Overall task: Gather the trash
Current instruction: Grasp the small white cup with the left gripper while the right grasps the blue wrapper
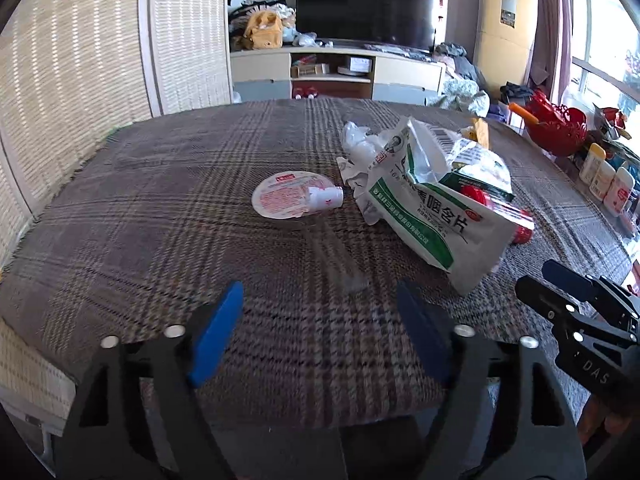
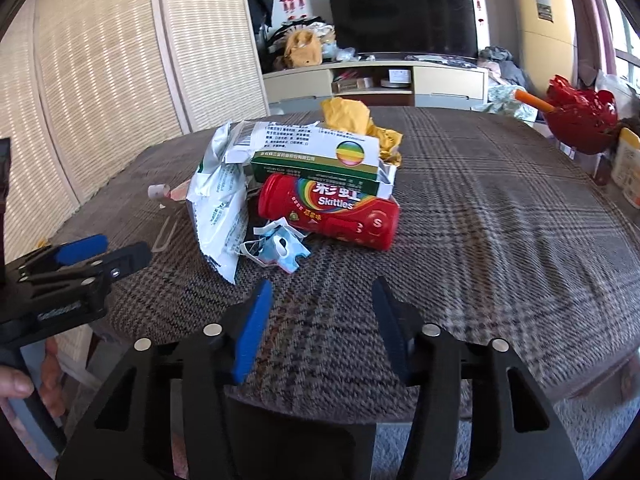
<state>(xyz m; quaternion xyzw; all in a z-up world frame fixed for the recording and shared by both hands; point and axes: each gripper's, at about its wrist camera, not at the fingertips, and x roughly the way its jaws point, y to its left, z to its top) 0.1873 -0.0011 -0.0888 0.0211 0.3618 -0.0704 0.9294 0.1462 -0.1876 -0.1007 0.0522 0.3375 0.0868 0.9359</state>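
Here both claws, left claw (image 1: 320, 332) and right claw (image 2: 320, 328), gape over bare tablecloth (image 2: 500, 220).

The red canister (image 2: 329, 212) lying on its side near the middle of the table carries the brand "Skittles" in white, two Chinese characters reading "彩虹" above it, and a white "S" on its round cap end. The white and green pouch (image 1: 428, 216) shows large Chinese characters ending in "含片", plus a barcode at its far end. The right gripper's (image 1: 576, 304) black body reads "DAS". Small print on the white and green box (image 2: 320, 156) is too fine to read.
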